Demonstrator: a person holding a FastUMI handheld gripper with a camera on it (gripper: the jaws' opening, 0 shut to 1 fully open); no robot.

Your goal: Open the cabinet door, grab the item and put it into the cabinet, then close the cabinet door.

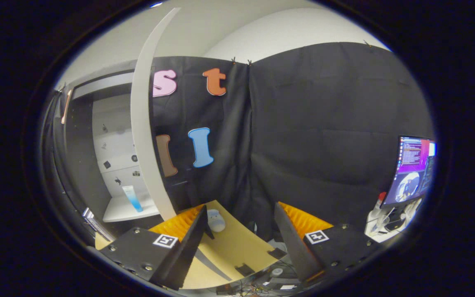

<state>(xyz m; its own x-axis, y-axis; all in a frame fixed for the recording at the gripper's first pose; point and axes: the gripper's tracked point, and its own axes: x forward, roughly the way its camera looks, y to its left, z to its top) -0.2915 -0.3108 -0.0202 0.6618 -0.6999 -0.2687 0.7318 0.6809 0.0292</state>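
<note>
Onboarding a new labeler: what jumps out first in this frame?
The open white cabinet door swings out edge-on, well beyond the tool's left finger. Behind it a blue-and-white tube stands upright on the cabinet shelf. The tool is open and holds nothing, with the tan table showing between its fingers and a small pale object lying there by the left finger; a lit monitor glows off beyond the right finger.

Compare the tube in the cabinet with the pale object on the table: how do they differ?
The tube stands upright on the cabinet shelf, beyond the open door; the pale rounded object lies low on the table, just ahead of the open gripper. The tube is slim, white fading to blue; the object is squat and whitish. Neither is held.
</note>
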